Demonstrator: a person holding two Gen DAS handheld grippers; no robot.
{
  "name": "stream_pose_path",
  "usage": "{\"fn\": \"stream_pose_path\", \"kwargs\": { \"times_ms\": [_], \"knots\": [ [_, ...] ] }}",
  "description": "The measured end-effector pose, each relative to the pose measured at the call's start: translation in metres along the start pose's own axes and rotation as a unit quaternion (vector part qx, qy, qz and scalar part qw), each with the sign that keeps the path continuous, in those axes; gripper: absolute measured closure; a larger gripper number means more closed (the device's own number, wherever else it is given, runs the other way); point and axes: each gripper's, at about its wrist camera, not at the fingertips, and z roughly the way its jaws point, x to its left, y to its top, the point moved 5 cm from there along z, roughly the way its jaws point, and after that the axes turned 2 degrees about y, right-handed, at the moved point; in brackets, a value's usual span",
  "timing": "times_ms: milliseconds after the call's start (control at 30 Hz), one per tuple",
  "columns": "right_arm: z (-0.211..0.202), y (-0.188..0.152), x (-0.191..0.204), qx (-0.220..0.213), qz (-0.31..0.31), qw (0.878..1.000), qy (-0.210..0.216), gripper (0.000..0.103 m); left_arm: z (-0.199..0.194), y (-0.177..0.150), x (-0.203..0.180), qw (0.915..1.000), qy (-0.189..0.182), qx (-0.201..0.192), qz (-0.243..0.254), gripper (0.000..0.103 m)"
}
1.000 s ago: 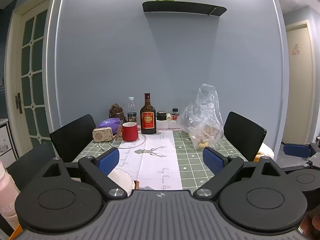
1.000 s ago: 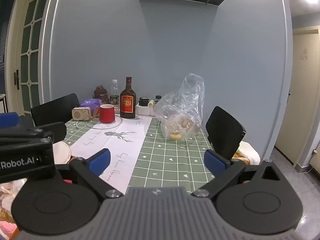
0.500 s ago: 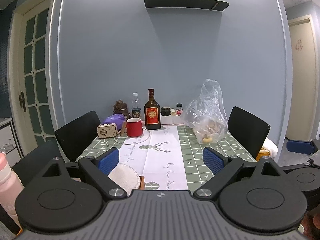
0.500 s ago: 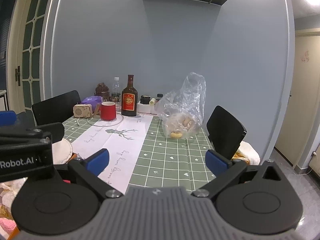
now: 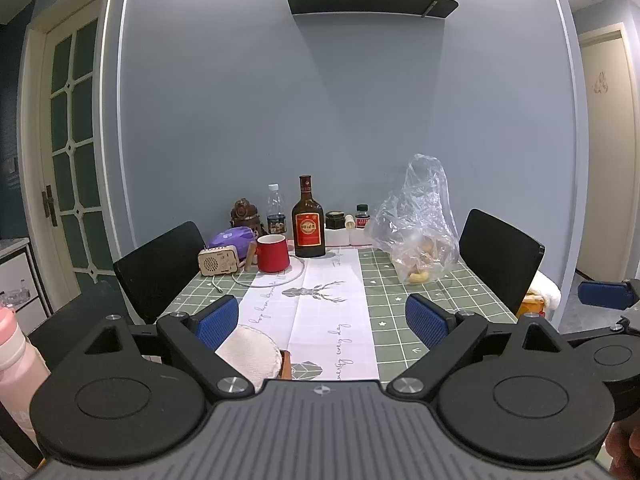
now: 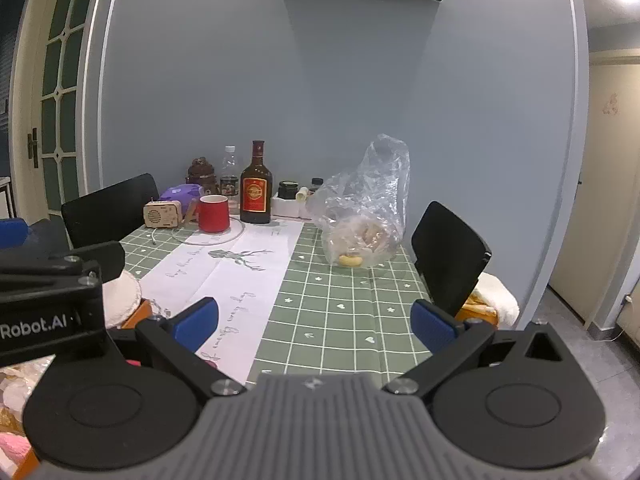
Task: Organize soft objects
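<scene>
A white fluffy soft object (image 5: 248, 354) lies at the near left of the table, just under my left gripper's left finger; it also shows in the right wrist view (image 6: 120, 296). More soft things, pink and pale (image 6: 12, 444), lie at the lower left of the right wrist view, mostly hidden. My left gripper (image 5: 322, 320) is open and empty above the table's near end. My right gripper (image 6: 314, 320) is open and empty to its right, over the green checked tablecloth (image 6: 340, 312).
A clear plastic bag with buns (image 5: 418, 236) stands at the far right. A red mug (image 5: 273, 253), brown bottle (image 5: 307, 220), small radio (image 5: 218, 261), purple pouch and jars line the far end. Black chairs (image 5: 500, 256) flank the table. A pink bottle (image 5: 16, 352) is at left.
Both grippers have drawn back slightly and tilted; the table's far objects sit a little higher and farther in view. Both stay open and empty.
</scene>
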Motion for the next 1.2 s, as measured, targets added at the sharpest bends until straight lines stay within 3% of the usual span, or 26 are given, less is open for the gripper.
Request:
{"fn": "stream_pose_path", "kwargs": {
  "times_ms": [1200],
  "knots": [
    [-0.0066,-0.0028,-0.0055,-0.003,0.011,1.000,0.019,0.003,-0.0073,-0.0009,0.0020,1.0000,0.007,-0.003,0.001,0.000]
  ]
}}
